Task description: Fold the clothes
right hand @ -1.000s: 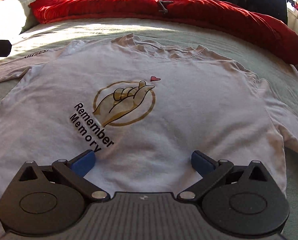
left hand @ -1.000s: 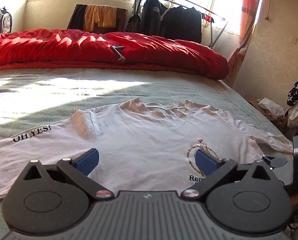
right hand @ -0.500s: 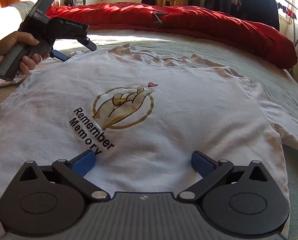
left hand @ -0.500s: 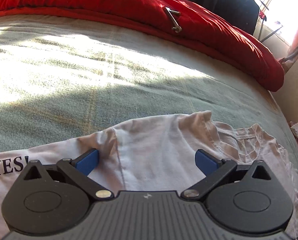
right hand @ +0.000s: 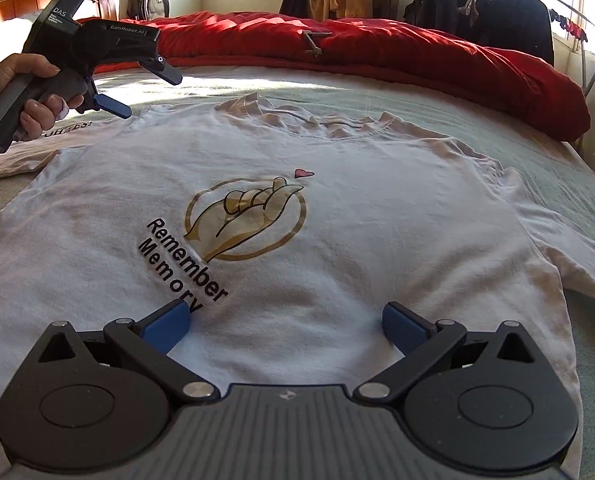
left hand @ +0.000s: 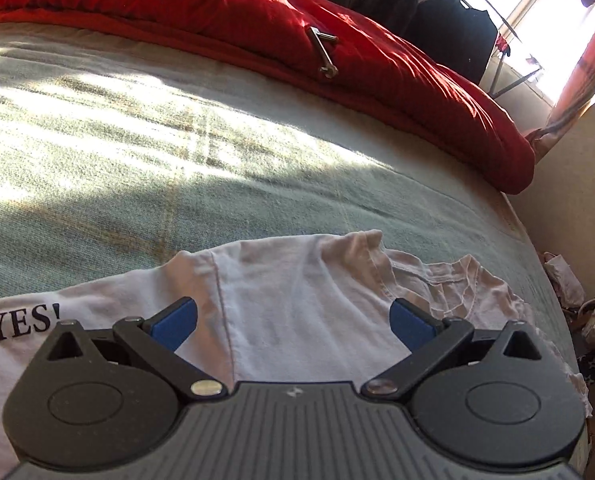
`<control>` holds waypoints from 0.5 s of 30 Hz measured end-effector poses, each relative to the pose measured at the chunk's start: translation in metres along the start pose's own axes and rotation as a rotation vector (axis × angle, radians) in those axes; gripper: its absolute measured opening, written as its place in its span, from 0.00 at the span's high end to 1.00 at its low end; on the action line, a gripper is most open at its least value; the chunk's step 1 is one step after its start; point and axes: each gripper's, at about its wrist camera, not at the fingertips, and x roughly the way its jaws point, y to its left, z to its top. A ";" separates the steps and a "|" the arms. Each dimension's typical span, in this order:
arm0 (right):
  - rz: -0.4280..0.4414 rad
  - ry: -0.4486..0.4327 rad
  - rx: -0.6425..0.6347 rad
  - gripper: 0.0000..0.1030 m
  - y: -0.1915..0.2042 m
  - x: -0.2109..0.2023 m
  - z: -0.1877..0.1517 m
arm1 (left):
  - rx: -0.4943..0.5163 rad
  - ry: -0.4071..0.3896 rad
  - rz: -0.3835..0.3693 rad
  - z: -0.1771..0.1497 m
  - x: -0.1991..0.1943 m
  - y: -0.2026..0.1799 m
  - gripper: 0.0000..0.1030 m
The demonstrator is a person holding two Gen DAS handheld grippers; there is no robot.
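On the bed: a white shirt [right hand: 337,248] lies flat, front up, on the pale green sheet [left hand: 217,168], collar toward the far side.
Shirt print: a gold ring with a hand and a small red heart at mid-chest, "Remember Memory" in black just left of it.
Left sleeve: spread out to the left, lettering ending in "YES!" on it.
Right sleeve: reaches off toward the right edge of the bed.
Left gripper [left hand: 293,320]: over the shirt's left shoulder, by the sleeve seam; jaws spread wide, nothing between them; whether the blue pads touch the cloth cannot be told.
Hand [right hand: 29,92]: at far left in the right wrist view, wrapped round the left gripper's handle.
Right gripper [right hand: 285,326]: low over the near part of the shirt, below the print; jaws spread wide, only flat cloth in the gap.
Quilt [right hand: 437,64]: red, bunched along the far side of the bed, well apart from the shirt.
Beyond the bed: dark clothes on a rack [right hand: 509,20] by the window.
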 end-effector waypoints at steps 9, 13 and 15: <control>0.007 -0.016 0.005 0.00 -0.001 0.000 -0.002 | -0.013 -0.050 0.107 0.015 0.029 0.003 0.01; 0.009 -0.024 0.003 0.00 -0.002 0.000 -0.003 | 0.038 -0.049 0.111 0.010 0.009 -0.011 0.01; 0.013 -0.021 0.001 0.00 -0.002 -0.002 -0.002 | 0.092 -0.043 0.107 0.000 -0.008 -0.022 0.01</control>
